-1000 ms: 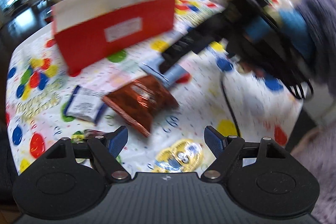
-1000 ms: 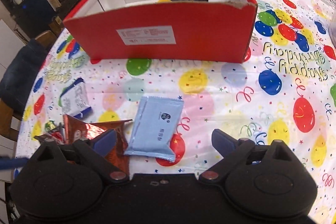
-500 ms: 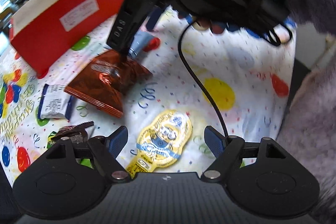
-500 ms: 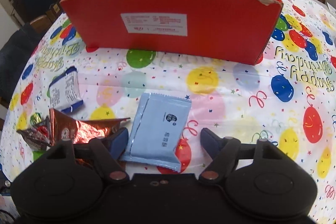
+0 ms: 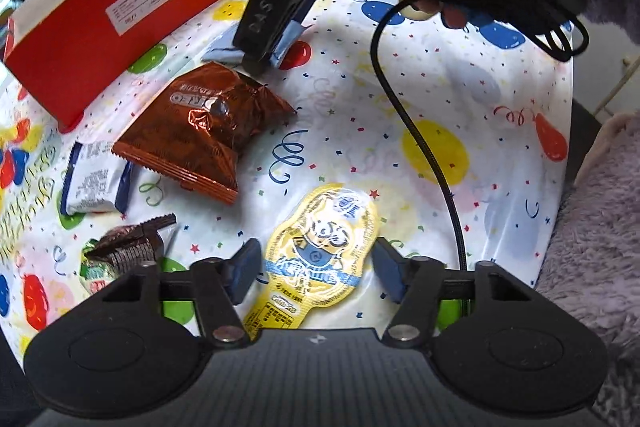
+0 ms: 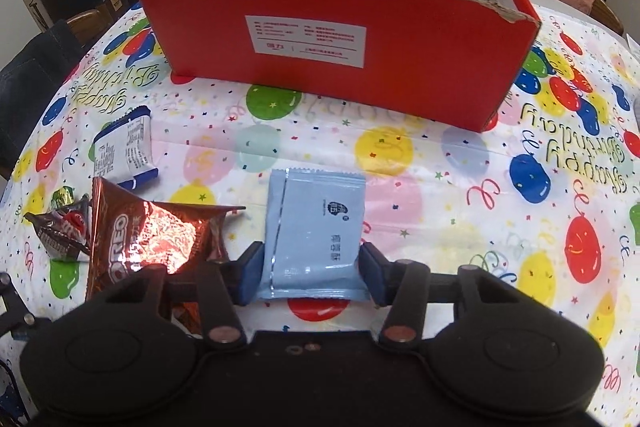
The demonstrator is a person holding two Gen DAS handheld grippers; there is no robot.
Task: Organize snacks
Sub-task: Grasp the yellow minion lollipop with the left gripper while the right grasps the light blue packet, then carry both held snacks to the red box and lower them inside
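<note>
— On the bench [image 6: 400, 163], under its balloon-print cloth, what is seen between the blue pads of the right hand-held gripper [image 6: 310, 277]?

— A pale blue packet [image 6: 316, 231] is framed there, lying flat on the cloth. The jaws are closing on it; its long edges are met by the pads on both sides, so it is taken as gripped.

— And the left hand-held gripper [image 5: 316, 273]?

— It is held over a yellow sachet [image 5: 320, 251] printed with a cartoon figure. The jaws are closing, but a gap is seen between each pad and the sachet, so nothing is clamped yet.

— Where is the red box [image 6: 340, 39]?

— It is stood beyond the packet, open at the top, white inside, with a white label on its near wall. Its contents cannot be made out.

— What else is laid out?

— A copper Oreo bag [image 5: 200, 131] is seen left of the packet, its corner just beside the right gripper's left pad. A white-and-blue pack [image 6: 124, 147] lies behind it, and a small brown wrapper [image 6: 60, 227] is found at the far left. In the left view a black cable [image 5: 420, 131] is draped across the cloth.
</note>
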